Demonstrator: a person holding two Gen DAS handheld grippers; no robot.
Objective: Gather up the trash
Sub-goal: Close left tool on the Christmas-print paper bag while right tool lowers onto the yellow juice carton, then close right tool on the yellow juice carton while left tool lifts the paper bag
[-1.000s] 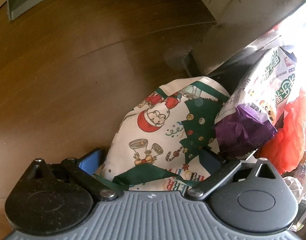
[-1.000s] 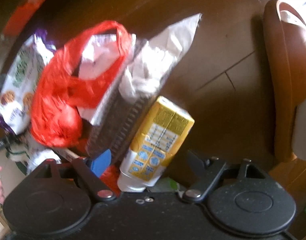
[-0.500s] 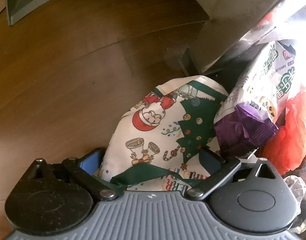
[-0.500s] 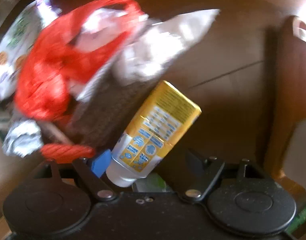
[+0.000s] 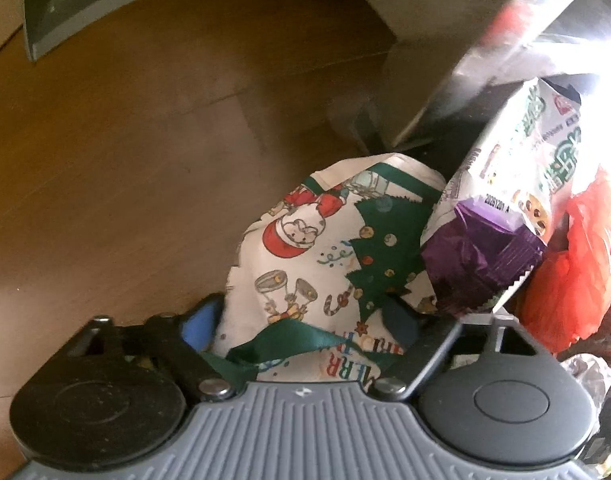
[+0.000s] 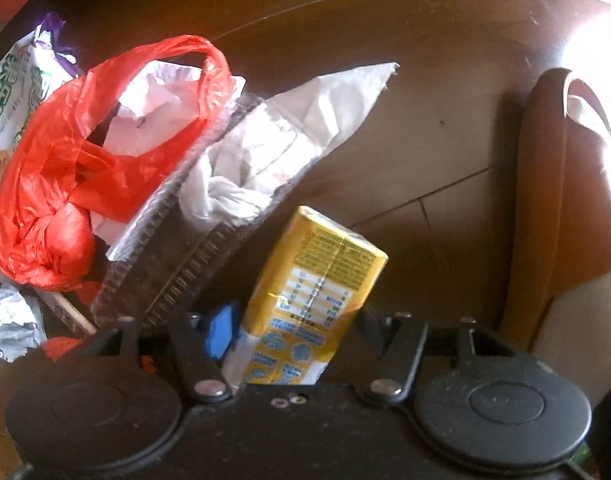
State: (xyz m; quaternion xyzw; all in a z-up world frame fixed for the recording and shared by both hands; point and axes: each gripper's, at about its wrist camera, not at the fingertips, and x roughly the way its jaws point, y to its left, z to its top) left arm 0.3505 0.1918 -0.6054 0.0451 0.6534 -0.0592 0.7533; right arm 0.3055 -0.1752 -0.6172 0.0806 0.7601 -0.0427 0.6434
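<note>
The left hand-held gripper [image 5: 305, 316] points down at a wooden floor [image 5: 125, 168], its jaws having just been closing around a crumpled Christmas-print paper [image 5: 325, 256] with Santa figures and a green tree; the blue pad [image 5: 199, 322] on one side sits right at the paper's edge and the opposite pad is dug into the folds, so it looks clamped on the paper. Taking this paper as the landmark, a white-and-purple cookie wrapper [image 5: 501, 208] leans against its far side from the blue pad, and beyond that wrapper lies a red plastic bag [image 5: 565, 272]. Above the paper in the left wrist view stands a grey metallic object [image 5: 465, 40], too blurred to identify, and a dark grey dustpan-like edge [image 5: 85, 4] lies well apart across the floor. In the right wrist view the right hand-held gripper [image 6: 293, 328] has also just been closing, with a yellow drink carton [image 6: 317, 280] between the jaws; the blue pad [image 6: 219, 330] touches one side of the carton, but I cannot tell whether the other pad meets it. Beside the carton are a clear ribbed plastic tray [image 6: 177, 264] holding white crumpled paper [image 6: 241, 184], the red plastic bag [image 6: 85, 168] with white paper inside, and the cookie wrapper [image 6: 13, 96] past it. A brown slipper [image 6: 545, 200] lies well apart on the carton's other side.
</note>
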